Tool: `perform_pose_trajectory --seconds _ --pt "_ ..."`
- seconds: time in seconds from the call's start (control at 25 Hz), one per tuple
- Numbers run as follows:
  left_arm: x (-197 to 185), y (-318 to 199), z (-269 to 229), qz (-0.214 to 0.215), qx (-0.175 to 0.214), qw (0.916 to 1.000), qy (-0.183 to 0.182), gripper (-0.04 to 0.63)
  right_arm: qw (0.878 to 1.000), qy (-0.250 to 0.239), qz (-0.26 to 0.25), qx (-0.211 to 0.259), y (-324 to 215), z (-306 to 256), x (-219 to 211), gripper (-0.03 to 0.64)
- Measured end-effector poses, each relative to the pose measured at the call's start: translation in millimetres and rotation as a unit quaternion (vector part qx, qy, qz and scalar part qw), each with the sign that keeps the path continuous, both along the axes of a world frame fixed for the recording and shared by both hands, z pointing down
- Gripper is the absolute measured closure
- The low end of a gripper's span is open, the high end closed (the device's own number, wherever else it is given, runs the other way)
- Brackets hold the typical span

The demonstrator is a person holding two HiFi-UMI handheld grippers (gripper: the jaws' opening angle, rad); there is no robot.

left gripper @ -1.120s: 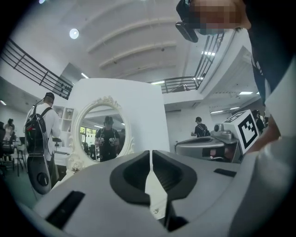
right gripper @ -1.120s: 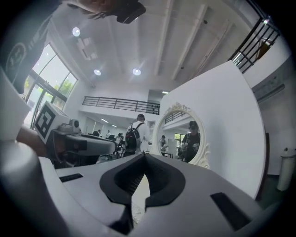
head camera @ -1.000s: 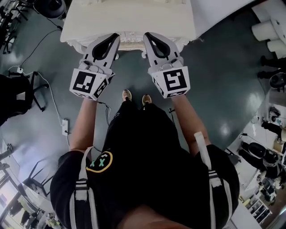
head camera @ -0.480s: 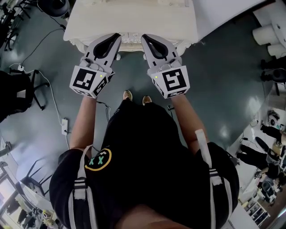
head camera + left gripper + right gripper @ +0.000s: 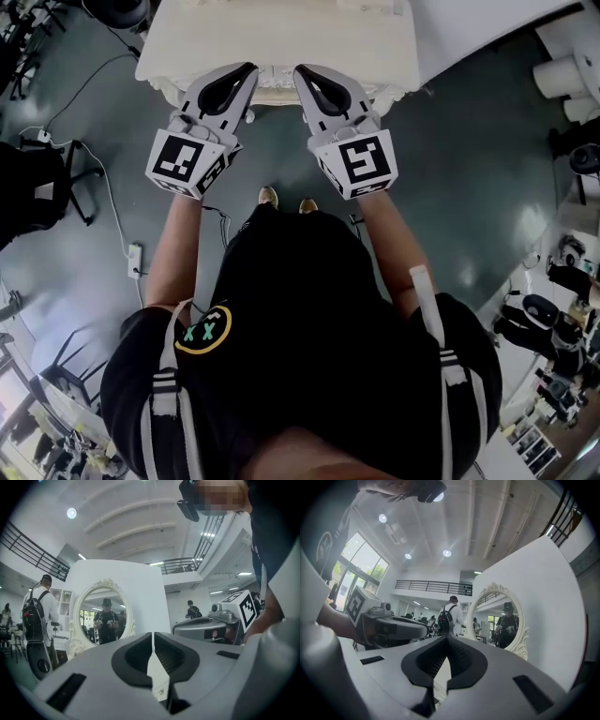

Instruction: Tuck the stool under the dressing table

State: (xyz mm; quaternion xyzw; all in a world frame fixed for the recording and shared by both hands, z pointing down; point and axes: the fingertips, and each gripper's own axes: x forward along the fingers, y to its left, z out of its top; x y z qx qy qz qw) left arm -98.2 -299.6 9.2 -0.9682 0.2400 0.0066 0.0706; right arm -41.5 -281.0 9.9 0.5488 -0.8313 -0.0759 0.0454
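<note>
Dressing table (image 5: 281,42) has cream rectangular top, carved edge.

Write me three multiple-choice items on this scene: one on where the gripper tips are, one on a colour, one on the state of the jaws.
1. Where are the tips of the left gripper and the right gripper?
A. At the near edge of the dressing table
B. On the floor
C. On a black chair

2. What colour is the frame of the mirror?
A. Black
B. White
C. Gold

3. How do the jaws stand?
A. Both pairs wide apart
B. Only the left pair apart
C. Both pairs together

Answers:
1 A: the head view shows both tips at the table's carved edge.
2 B: both gripper views show an ornate white frame.
3 C: each gripper view shows its jaws meeting at the tips.
</note>
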Motion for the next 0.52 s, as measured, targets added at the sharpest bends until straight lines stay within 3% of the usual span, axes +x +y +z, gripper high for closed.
perform_pose_trajectory --seconds 0.52 --pt "7.3 -0.9 -0.9 0.001 0.001 1.0000 0.002 0.563 1.000 0.003 0.000 0.006 -2.1 -3.2 5.9 0.597"
